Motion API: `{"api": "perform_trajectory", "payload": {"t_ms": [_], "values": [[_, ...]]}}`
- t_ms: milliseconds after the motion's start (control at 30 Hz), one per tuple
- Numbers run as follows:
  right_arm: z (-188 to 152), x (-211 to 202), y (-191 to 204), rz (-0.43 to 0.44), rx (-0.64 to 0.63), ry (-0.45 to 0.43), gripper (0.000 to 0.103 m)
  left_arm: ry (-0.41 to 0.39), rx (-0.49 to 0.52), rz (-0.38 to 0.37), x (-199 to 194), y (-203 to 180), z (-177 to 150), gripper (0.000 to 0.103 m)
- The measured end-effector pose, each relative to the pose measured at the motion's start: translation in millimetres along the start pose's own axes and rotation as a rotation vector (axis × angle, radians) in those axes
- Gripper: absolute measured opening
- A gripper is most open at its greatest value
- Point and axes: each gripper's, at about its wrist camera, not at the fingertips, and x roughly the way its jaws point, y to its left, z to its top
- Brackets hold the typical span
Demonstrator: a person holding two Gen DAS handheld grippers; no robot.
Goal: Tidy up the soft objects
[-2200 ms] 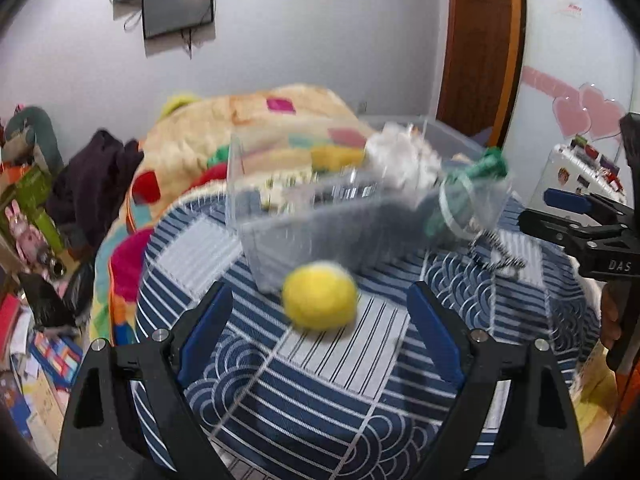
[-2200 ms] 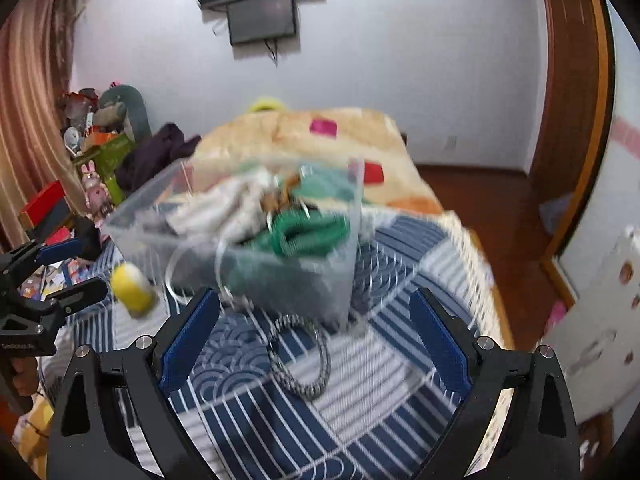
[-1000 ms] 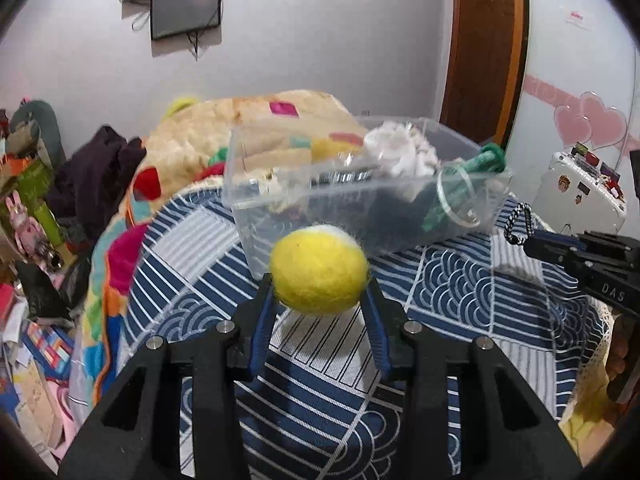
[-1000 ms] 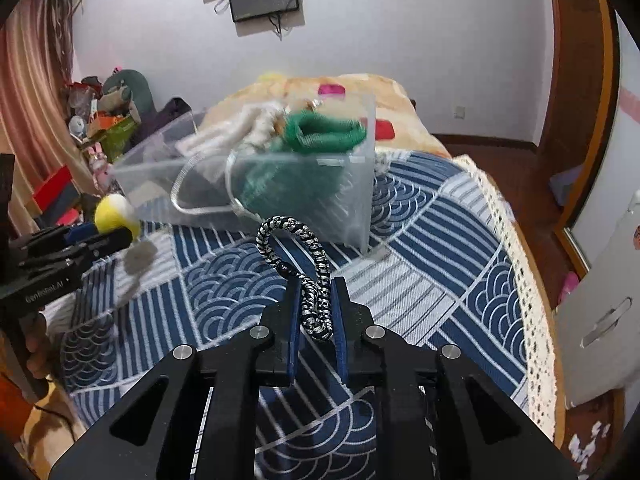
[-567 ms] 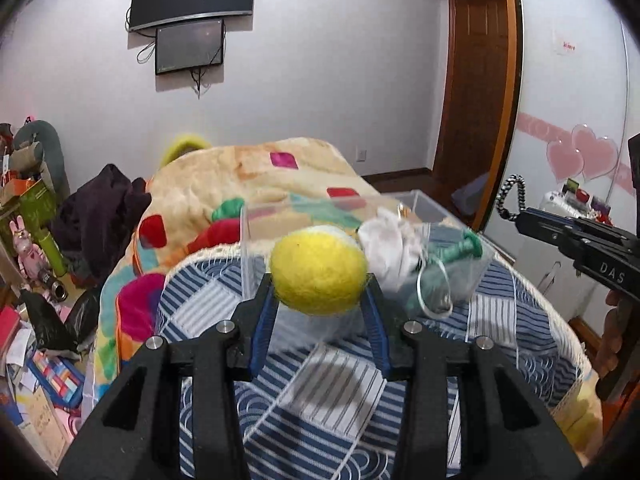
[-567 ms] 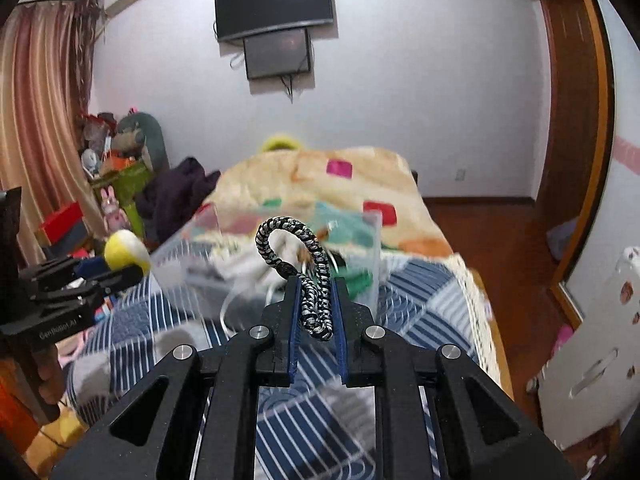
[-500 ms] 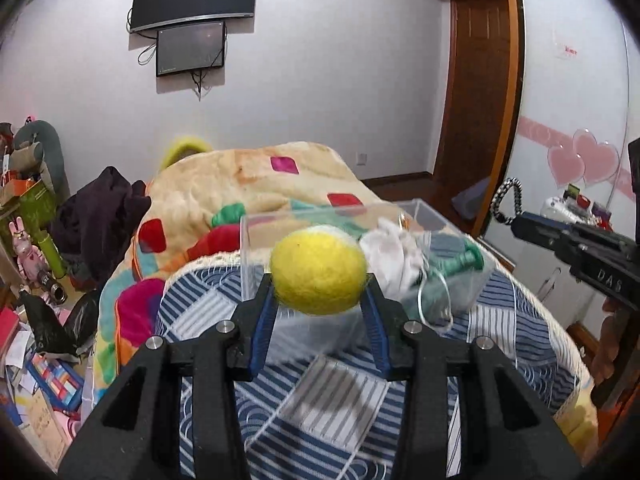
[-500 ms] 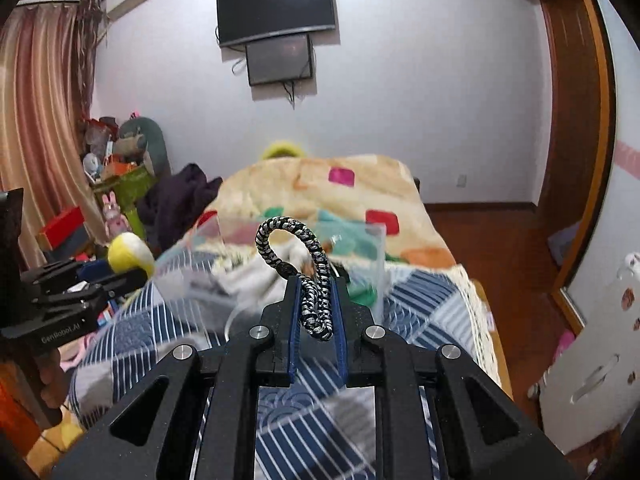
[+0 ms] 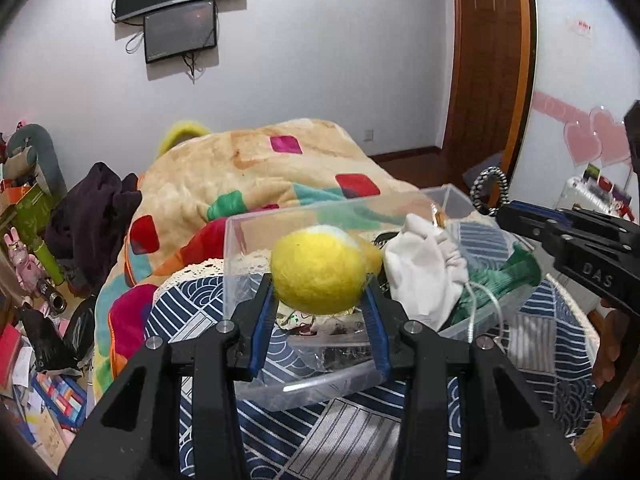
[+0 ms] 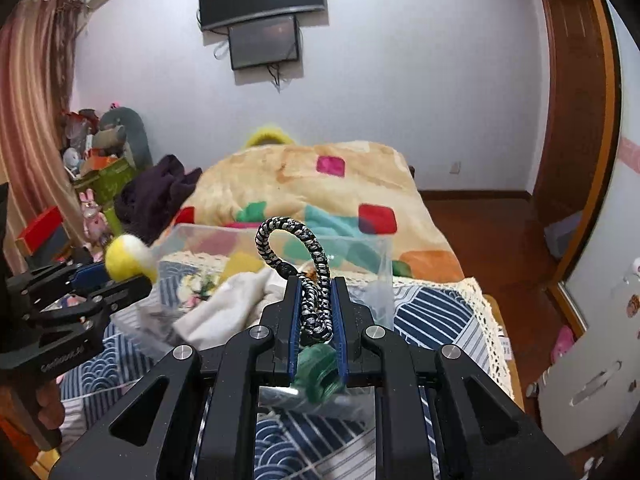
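The left gripper (image 9: 320,300) clamps a fuzzy yellow felt ball (image 9: 319,271) above the clear plastic bin (image 9: 256,256) on the blue-patterned table (image 9: 536,328) — alongside, the right gripper (image 10: 316,312) pinches a black-and-white braided cord loop (image 10: 298,248) over it.

bin on the table, bed behind it.
bin (image 9: 280,220) sits on the table (image 9: 552,320), cloth (image 9: 424,268) inside it; ball (image 9: 320,272) over its left edge, cord loop (image 10: 296,256) over its right; blanket (image 9: 256,176) behind.

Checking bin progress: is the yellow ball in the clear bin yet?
Out: the yellow ball is clamped in the left gripper, above the clear bin.
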Motion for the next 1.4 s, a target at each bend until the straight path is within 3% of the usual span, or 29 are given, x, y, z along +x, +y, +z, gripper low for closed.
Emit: {"api": "perform_trajectory", "payload": {"t_ms": [233, 300, 333, 400, 600, 700, 833, 1100, 1333, 1400], "values": [[-17.1, 22.1, -2.4, 0.000, 0.035, 0.097, 0.017, 0.061, -0.026, -0.060, 21.1, -0.9, -2.8, 0.045], [-22.0, 21.3, -1.4, -0.007, 0.023, 0.107, 0.017, 0.059, -0.037, -0.066, 21.1, -0.3, -4.1, 0.052], [-23.5, 20.6, -0.7, -0.008, 0.015, 0.113, 0.024, 0.057, -0.043, -0.065, 20.4, 0.6, -4.7, 0.056], [-24.0, 18.8, 0.0, 0.007, 0.000, 0.123, 0.034, 0.048, -0.059, -0.049, 18.1, 2.3, -6.3, 0.073], [-26.5, 12.8, 2.9, -0.006, -0.037, 0.145, 0.037, 0.033, -0.077, -0.052, 6.7, 4.7, -13.9, 0.074], [-23.6, 7.3, 1.8, 0.002, -0.039, 0.143, 0.046, 0.011, -0.073, -0.049, -6.7, 3.6, -16.3, 0.074], [-17.4, -13.8, 5.4, 0.004, -0.048, 0.077, 0.059, -0.052, -0.060, -0.043, -35.8, -0.7, -16.4, 0.074], [1.2, -63.5, 15.0, 0.041, -0.056, -0.067, 0.060, -0.213, -0.036, -0.030, -103.3, -11.9, -9.4, 0.074], [8.1, -113.6, 25.0, 0.078, -0.060, -0.215, 0.073, -0.291, -0.064, -0.046, -145.1, -12.5, -3.7, 0.076], [10.0, -127.4, 28.4, 0.082, -0.069, -0.256, 0.076, -0.320, -0.065, -0.029, -154.7, -12.9, -1.8, 0.081]]}}
